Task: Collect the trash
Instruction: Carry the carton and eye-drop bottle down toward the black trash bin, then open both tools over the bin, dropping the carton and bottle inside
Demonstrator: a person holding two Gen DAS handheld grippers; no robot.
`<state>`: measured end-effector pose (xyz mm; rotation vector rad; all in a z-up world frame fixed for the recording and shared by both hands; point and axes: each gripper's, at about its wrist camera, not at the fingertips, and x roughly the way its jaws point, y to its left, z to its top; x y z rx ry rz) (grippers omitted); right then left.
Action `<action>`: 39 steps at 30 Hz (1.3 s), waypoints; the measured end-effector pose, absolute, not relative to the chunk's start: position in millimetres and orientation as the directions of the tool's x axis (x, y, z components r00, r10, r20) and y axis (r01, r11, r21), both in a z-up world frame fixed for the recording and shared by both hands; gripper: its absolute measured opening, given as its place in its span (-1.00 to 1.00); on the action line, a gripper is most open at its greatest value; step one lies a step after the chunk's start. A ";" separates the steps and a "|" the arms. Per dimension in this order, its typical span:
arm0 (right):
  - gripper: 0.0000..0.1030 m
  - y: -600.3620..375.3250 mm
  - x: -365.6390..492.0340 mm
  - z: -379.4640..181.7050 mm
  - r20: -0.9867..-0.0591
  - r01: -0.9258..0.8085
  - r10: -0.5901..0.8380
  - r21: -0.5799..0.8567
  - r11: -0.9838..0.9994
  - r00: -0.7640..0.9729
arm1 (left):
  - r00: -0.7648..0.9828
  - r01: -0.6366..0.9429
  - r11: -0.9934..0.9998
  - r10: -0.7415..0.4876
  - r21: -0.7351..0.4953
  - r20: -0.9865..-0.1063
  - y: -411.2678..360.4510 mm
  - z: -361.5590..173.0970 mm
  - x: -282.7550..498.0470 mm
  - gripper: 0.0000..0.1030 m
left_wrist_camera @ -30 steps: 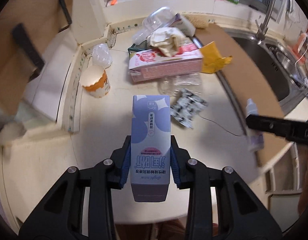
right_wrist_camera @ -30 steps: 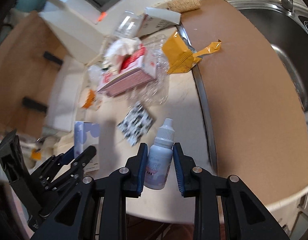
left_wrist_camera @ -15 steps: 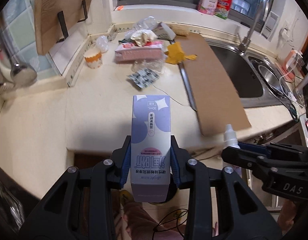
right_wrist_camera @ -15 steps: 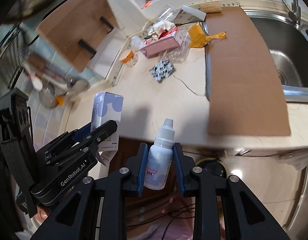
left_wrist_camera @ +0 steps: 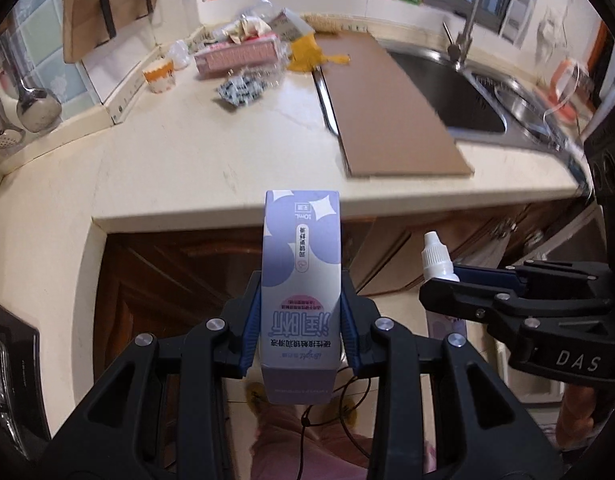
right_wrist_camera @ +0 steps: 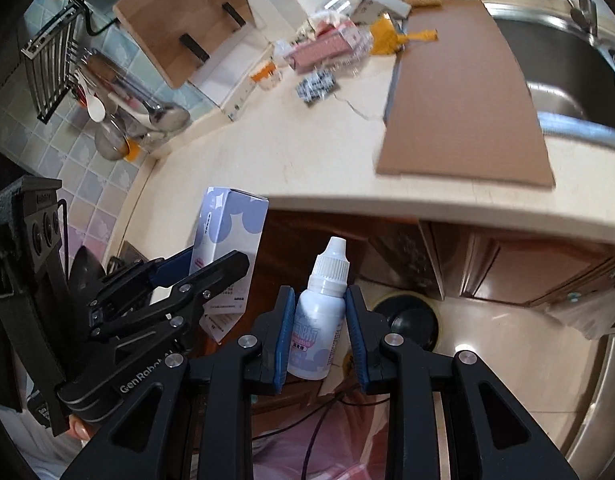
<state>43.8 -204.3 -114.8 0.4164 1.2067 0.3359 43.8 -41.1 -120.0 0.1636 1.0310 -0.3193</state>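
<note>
Status: we're carrying 2 pieces of trash, both clear of the counter [left_wrist_camera: 211, 168] and out over the floor in front of the cabinets.

- Left gripper [left_wrist_camera: 301, 320]: blue pads pinching the purple box [left_wrist_camera: 301, 276] on its 2 long sides, box upright, print upside down to the camera. Seen from the right wrist too, box [right_wrist_camera: 227, 240].
- Right gripper [right_wrist_camera: 321, 336]: pads pressed on the white dropper bottle [right_wrist_camera: 319, 320], cap pointing away from the hand. In the left view the bottle [left_wrist_camera: 437, 258] sits just right of the box, apart from it.

Left on the counter, back corner near the window: pink carton [left_wrist_camera: 237, 54] with crumpled paper on top, paper cup [left_wrist_camera: 159, 76], black-and-white wrapper [left_wrist_camera: 240, 90], yellow wrapper [left_wrist_camera: 307, 54], some clear plastic. Cardboard sheet [left_wrist_camera: 387, 108] lies beside the sink [left_wrist_camera: 447, 92]; can't tell if it counts as trash.

Our read: early to mid task. 2 items in hand but not yet dropped, most of the pile untouched. No bin clearly visible; the dark round thing on the floor [right_wrist_camera: 413, 322] below the right gripper might be one, can't confirm.
</note>
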 end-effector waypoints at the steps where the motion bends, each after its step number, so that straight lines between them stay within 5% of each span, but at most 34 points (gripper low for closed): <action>1: -0.51 -205.6 40.0 -124.1 -0.827 -0.024 0.466 0.484 0.875 0.315 | 0.467 0.342 0.940 -0.184 -0.015 -0.865 -42.5 -128.2 42.8 -0.39; 11: -0.51 -217.3 7.9 -239.8 -0.848 0.077 0.465 0.497 0.865 0.255 | 0.325 0.330 0.938 -0.214 -0.102 -0.921 -35.6 -245.6 50.4 -0.39; 25: -0.51 -205.8 9.6 -498.6 -0.900 0.196 0.421 0.435 0.879 0.108 | 0.156 0.249 0.965 -0.129 -0.087 -0.979 -20.7 -472.0 73.4 -0.39; 39: -0.49 -169.4 34.8 -615.5 -0.918 0.207 0.396 0.393 0.896 0.024 | 0.104 0.269 0.961 -0.098 -0.067 -0.990 -13.3 -558.3 89.9 -0.39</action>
